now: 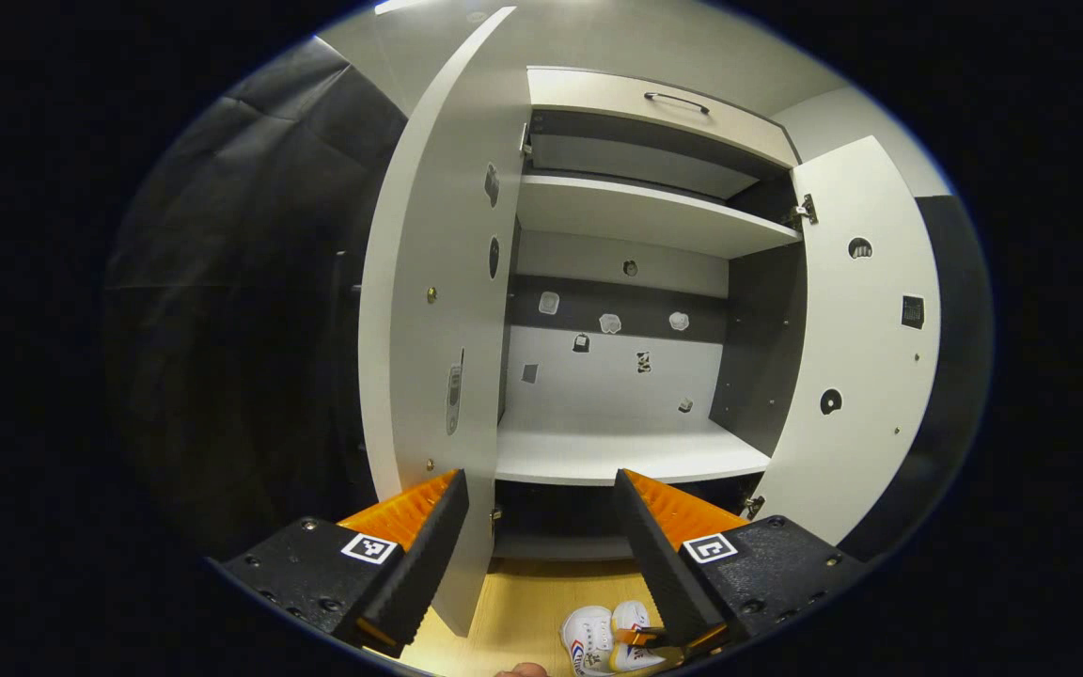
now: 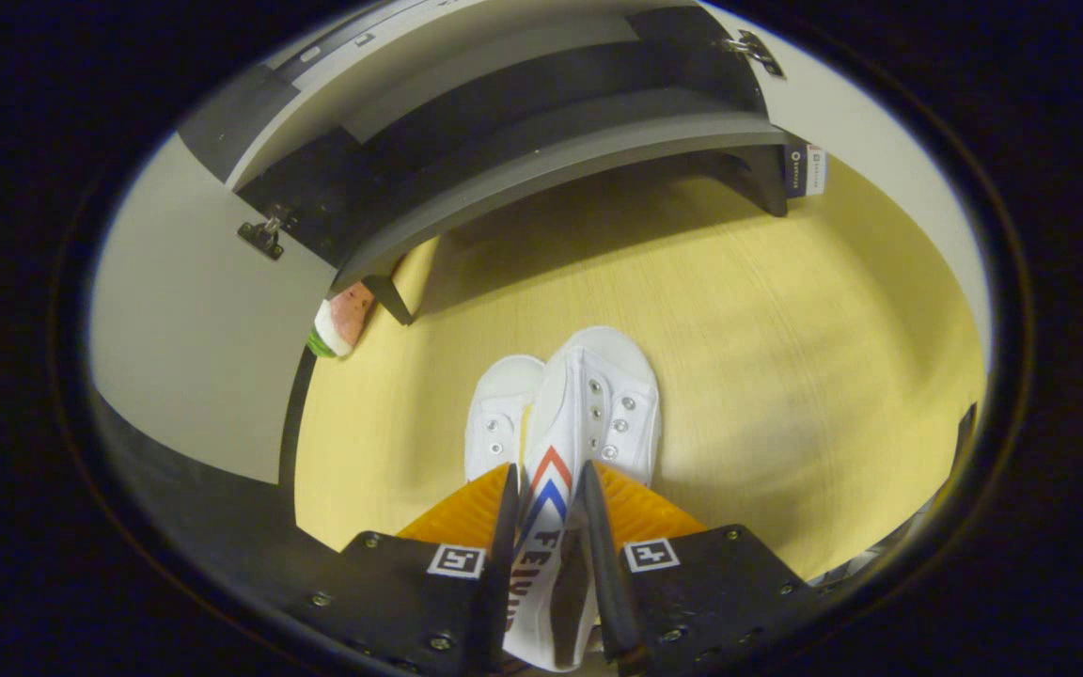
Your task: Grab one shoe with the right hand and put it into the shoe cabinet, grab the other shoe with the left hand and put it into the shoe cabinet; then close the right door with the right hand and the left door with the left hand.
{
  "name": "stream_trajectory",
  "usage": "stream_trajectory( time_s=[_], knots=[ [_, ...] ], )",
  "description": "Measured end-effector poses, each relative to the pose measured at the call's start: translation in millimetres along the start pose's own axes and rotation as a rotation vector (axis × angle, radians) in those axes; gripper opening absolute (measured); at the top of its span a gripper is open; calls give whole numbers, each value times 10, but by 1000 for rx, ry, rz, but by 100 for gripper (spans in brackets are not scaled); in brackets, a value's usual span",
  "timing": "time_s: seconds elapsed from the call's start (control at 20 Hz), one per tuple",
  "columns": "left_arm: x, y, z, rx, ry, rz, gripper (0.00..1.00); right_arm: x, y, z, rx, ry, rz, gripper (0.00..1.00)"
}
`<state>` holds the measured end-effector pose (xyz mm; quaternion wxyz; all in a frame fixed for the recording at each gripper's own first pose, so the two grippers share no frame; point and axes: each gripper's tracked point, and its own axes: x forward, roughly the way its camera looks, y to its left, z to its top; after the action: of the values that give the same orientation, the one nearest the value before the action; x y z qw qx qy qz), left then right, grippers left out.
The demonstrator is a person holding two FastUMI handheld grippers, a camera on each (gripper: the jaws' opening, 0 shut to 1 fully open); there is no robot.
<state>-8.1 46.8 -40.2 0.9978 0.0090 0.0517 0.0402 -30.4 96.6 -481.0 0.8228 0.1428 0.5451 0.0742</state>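
A white shoe with a red and blue chevron on its side sits between the fingers of my right gripper, which is shut on its side wall, just above the wooden floor. The second white shoe lies on the floor right beside it, to the left. Both shoes appear small at the bottom of the left gripper view. My left gripper is open and holds nothing, facing the shoe cabinet. Its left door and right door both stand open. The white shelves inside are bare.
The cabinet's dark base and leg stand above the yellow wooden floor. A small watermelon-patterned object lies by the cabinet's foot near the open door. A closed drawer with a handle tops the cabinet. Black cloth hangs at the left.
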Motion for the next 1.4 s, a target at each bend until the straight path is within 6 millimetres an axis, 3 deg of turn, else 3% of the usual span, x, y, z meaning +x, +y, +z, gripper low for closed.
stream_trajectory(
  time_s=[0.05, 0.1, 0.15, 0.25, 0.4, 0.5, 0.65, 1.05, 1.15, 1.25, 1.4],
  knots=[
    [6, 7, 2, 6, -1, 4, 95, 163, -12, -11, 1, 2, -6, 25],
    [8, -3, -3, 10, -1, 3, 95, -45, -1, 19, 19, 2, -8, 25],
    [8, -9, -8, 11, 1, 1, 95, -217, -20, 22, 9, 3, -19, 5],
    [20, -9, -12, 4, 7, -1, 95, -23, -8, 71, 20, -15, 6, 0],
    [23, -6, -22, 5, 7, 2, 95, -175, 34, 110, 67, -33, 44, 0],
    [32, -8, -22, 9, 8, 2, 95, -290, 95, 241, 90, -61, 73, 0],
    [53, -14, -24, 8, 8, 2, 95, -637, 203, 650, 67, -142, 96, 0],
    [97, -26, -20, -4, 1, 3, 95, -1812, 827, 2276, -49, -452, 178, 0],
    [117, -30, -9, -12, -5, 3, 95, -2060, 1076, 2487, -72, -473, 223, 5],
    [126, -31, -27, -20, -1, 5, 93, -2092, 1152, 2638, -107, -460, 217, 0],
    [129, -26, -21, -29, -7, 6, 94, -2106, 1148, 2622, -126, -423, 198, 0]
  ],
)
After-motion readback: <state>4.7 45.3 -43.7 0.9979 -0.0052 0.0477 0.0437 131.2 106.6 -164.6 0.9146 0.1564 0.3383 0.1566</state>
